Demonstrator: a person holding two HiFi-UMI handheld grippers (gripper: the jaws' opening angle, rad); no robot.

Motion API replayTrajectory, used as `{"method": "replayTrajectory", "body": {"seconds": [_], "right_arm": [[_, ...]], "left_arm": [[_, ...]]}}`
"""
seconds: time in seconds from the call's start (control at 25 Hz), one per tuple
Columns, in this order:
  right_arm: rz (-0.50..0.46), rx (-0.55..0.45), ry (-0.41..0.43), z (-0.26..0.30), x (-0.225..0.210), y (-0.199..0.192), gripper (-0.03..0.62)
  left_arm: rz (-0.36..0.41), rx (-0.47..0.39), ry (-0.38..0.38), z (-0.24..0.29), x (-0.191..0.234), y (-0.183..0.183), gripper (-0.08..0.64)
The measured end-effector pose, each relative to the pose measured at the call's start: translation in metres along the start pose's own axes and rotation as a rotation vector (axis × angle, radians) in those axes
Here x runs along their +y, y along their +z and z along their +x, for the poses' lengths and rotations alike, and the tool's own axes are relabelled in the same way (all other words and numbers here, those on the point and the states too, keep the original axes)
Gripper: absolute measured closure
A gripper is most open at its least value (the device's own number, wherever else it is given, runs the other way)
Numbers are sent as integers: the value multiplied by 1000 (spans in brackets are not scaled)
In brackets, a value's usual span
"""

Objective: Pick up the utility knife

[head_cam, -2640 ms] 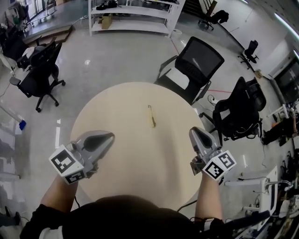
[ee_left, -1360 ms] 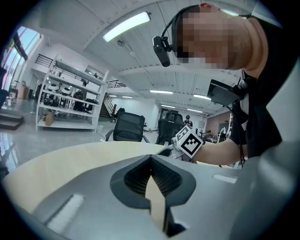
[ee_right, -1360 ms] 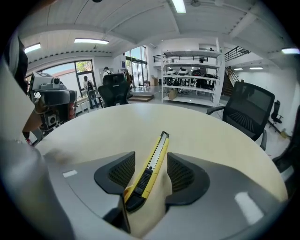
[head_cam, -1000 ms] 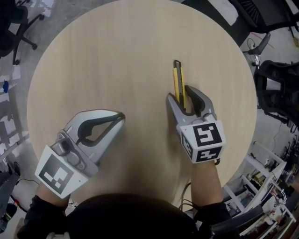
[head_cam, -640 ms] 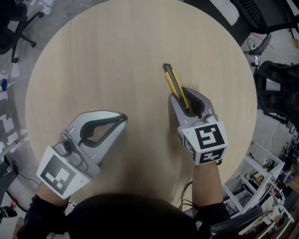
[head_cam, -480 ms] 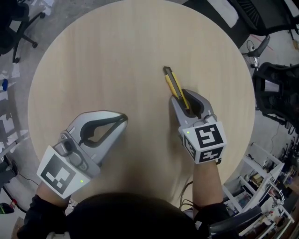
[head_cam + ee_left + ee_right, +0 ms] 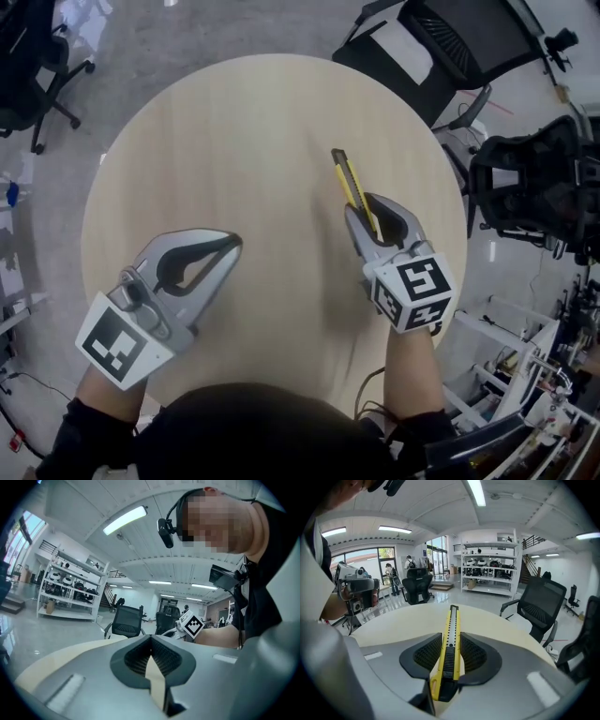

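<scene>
Utility knife (image 7: 347, 178), yellow and black, sits clamped by its rear half between the pads of my right claw (image 7: 367, 206), whose jaws have just closed on it. Its tip sticks out forward over the round wooden table (image 7: 234, 141). My left claw (image 7: 230, 242) hovers well apart, jaws together on nothing.

We lose the rear end of the utility knife (image 7: 347, 178) inside the right gripper (image 7: 369, 208); our torso (image 7: 244, 431) covers the near edge of the desk (image 7: 234, 141); items on the shelf (image 7: 490, 569) are too small to tell.
</scene>
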State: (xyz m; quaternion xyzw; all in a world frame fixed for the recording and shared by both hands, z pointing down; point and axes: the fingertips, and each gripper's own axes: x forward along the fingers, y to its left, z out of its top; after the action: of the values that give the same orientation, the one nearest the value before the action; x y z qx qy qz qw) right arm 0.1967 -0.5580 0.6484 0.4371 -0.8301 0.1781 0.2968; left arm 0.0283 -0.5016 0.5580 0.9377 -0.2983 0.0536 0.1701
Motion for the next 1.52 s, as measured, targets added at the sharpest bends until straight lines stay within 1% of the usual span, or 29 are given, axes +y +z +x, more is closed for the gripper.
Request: {"method": "replayTrajectory", "body": {"seconds": [0.2, 0.36, 0.48, 0.6, 0.64, 0.72, 0.8, 0.84, 0.96, 1.12, 1.2, 1.28, 1.44, 1.52], "right_arm": [[-23, -61, -38, -62, 19, 46, 456], [-50, -120, -73, -118, 41, 85, 456], [-61, -170, -103, -162, 62, 110, 456], [-66, -207, -134, -202, 83, 125, 456], [-62, -216, -142, -213, 91, 127, 456], [-45, -235, -155, -235, 108, 131, 456], [-31, -257, -172, -255, 127, 136, 456], [-30, -269, -183, -262, 138, 139, 456], [-34, -296, -204, -285, 166, 144, 456], [-19, -332, -221, -321, 195, 142, 456], [-16, -357, -217, -337, 205, 141, 455], [-20, -379, -199, -354, 210, 138, 454], [-33, -436, -175, -406, 215, 120, 454], [-46, -463, -156, -432, 211, 106, 454]], "left_arm": [[30, -76, 4, -44, -24, 53, 560], [65, -129, 18, -93, -45, 93, 560], [99, -173, 12, -133, -62, 122, 560], [143, -259, 5, -173, -82, 151, 560], [165, -275, 8, -187, -88, 156, 560], [181, -280, 10, -214, -98, 163, 560], [147, -293, -8, -239, -109, 174, 560], [143, -301, -24, -252, -114, 179, 560], [203, -285, -50, -287, -123, 171, 560], [195, -274, -69, -322, -145, 171, 560], [209, -282, -57, -336, -153, 176, 560], [238, -290, -26, -347, -164, 179, 560], [263, -316, 11, -361, -208, 182, 560], [253, -336, 31, -360, -236, 179, 560]]}}
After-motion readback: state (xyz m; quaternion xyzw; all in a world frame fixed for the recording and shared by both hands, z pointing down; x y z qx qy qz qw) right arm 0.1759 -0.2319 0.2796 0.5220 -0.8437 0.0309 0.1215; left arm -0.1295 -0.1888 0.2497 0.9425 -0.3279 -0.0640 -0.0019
